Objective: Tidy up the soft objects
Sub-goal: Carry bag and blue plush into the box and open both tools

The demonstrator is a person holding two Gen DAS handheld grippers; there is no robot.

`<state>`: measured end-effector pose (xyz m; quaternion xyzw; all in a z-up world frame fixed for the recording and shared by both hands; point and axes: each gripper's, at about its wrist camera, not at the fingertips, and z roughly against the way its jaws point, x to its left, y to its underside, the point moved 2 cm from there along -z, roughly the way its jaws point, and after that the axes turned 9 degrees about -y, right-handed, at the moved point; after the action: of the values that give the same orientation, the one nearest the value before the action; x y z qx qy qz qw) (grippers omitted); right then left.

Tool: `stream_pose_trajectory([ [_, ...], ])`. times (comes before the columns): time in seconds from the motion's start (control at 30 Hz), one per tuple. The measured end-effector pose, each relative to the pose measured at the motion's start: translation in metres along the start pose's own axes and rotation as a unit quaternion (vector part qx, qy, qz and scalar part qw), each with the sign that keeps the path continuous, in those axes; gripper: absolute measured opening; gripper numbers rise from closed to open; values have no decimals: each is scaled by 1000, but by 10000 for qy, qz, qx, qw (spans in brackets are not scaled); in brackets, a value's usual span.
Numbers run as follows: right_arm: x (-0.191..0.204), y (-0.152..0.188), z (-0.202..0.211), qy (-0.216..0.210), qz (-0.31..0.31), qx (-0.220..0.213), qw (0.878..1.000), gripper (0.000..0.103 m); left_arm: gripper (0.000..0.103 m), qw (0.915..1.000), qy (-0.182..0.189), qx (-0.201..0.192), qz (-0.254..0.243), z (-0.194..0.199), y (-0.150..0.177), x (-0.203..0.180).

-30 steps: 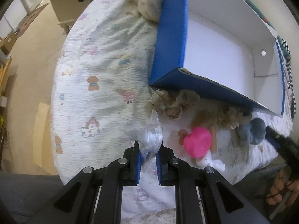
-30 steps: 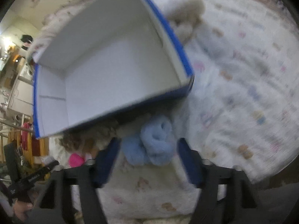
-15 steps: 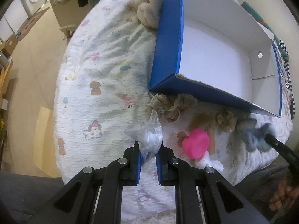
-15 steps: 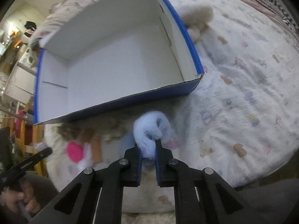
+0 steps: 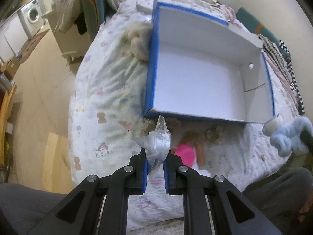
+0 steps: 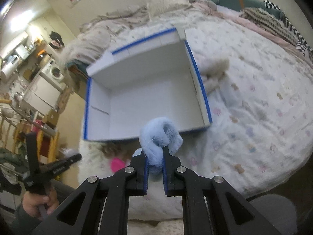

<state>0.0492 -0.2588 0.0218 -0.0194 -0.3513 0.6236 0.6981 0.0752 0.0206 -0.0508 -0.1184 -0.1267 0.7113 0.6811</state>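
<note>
Both tools loaded, box just ahead

The right tool [image 6: 154,163] pinches the blue plush scrunchie [image 6: 159,137], held up just short of the near wall of the blue box [image 6: 201,92], which lies straight ahead with its long axis running left to right. The left tool [image 5: 154,167] clamps a clear plastic bag [image 5: 156,143] near the box's near-left corner above the bed [image 5: 105,90]; the right looks nearer the opening.
</note>
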Motion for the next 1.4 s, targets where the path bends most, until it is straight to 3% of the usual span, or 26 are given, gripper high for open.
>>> stream_pose_trajectory([
  [0.23,23,-33,-4,-403,213,-83,9989,12,12,9995,-21,-316,-12,34,-36,-12],
  [0.53,38,-80,-31,-831,394,-89,9957,12,12,9979,-224,-574,-211,46,-91,-46],
  [0.9,-2,-109,-98,-1096,125,249,9936,12,12,9983,-374,-229,-393,-4,-125,-91],
  [1.03,-19,-109,-116,-1060,89,477,9932,12,12,9987,-380,47,-343,-28,-125,-100],
  [1.4,-32,-96,-159,-1147,13,931,9890,13,12,9965,-703,154,-436,-70,-126,-105],
])
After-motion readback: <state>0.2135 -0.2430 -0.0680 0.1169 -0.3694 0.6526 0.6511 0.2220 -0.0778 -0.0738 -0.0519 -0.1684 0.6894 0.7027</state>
